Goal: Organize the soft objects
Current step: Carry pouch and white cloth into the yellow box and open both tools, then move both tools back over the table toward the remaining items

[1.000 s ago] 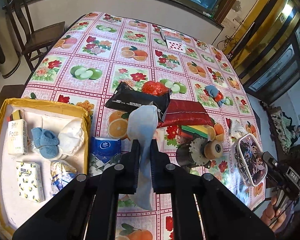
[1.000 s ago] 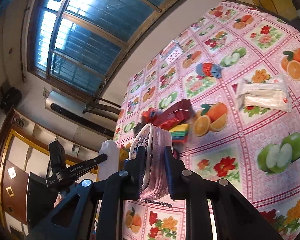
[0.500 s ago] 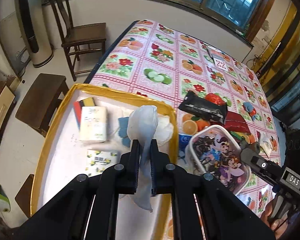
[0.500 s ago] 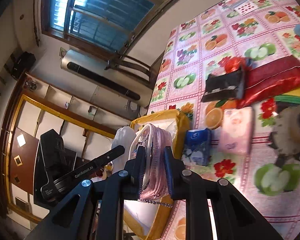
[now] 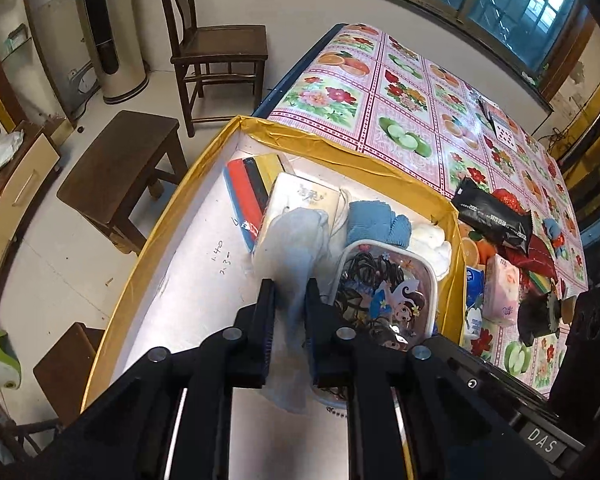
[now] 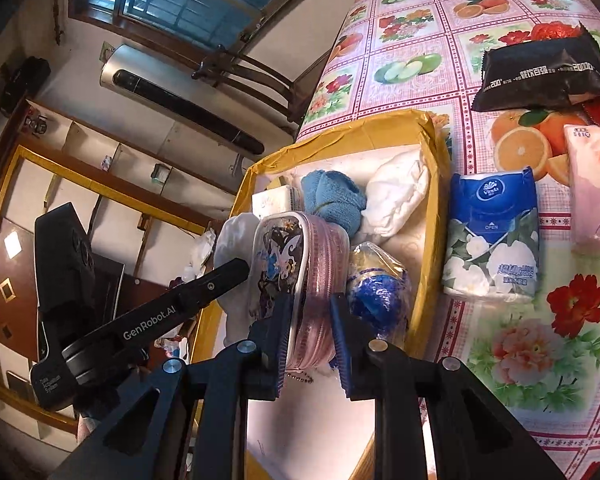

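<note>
Left wrist view: placement step, both loads over the box (image 5: 340,148).
Left gripper (image 5: 290,286) clamps pale cloth (image 5: 296,240); right gripper (image 6: 310,312) clamps cartoon pouch (image 6: 296,264). Next: lower, then release inside.

Pale cloth (image 5: 296,240) in left hand-held gripper (image 5: 290,296) — over box (image 5: 340,152)

Fruit-print table (image 5: 404,92): yellow-rimmed box (image 5: 340,148) (near edge), black packet (image 5: 492,216), blue tissue pack (image 6: 492,236).

Black angular left gripper (image 5: 290,300), silver screws; right gripper (image 6: 310,320) black, blue-ribbed pads.
</note>
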`<action>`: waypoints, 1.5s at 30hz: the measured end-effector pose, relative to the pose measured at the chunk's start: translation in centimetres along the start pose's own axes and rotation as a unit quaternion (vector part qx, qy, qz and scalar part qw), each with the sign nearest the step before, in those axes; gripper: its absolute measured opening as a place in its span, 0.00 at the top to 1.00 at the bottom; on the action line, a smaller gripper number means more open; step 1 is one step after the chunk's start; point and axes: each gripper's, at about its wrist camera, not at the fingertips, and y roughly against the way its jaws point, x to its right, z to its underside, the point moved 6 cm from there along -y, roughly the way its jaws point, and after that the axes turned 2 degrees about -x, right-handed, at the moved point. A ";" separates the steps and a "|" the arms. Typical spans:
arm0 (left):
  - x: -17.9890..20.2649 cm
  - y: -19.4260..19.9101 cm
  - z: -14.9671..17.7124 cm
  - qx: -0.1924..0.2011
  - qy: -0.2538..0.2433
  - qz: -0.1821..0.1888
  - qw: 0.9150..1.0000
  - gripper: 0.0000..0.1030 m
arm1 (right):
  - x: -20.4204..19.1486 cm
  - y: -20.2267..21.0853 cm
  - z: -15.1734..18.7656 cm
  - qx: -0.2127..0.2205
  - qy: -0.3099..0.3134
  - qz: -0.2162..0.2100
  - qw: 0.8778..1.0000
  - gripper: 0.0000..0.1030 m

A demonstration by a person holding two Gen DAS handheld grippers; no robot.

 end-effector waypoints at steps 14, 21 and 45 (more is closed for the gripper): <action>3.6 2.4 1.7 -0.001 0.016 0.051 0.999 0.37 | 3.7 11.3 0.2 0.066 -0.013 -0.022 0.997 0.57; 12.5 4.6 3.3 -0.016 -0.044 0.133 0.990 0.27 | 8.4 19.8 0.5 0.120 -0.026 0.011 0.992 0.50; 26.0 -5.6 2.7 -0.111 -0.141 0.141 0.974 0.27 | 22.1 32.1 0.1 0.194 -0.119 0.048 0.972 0.50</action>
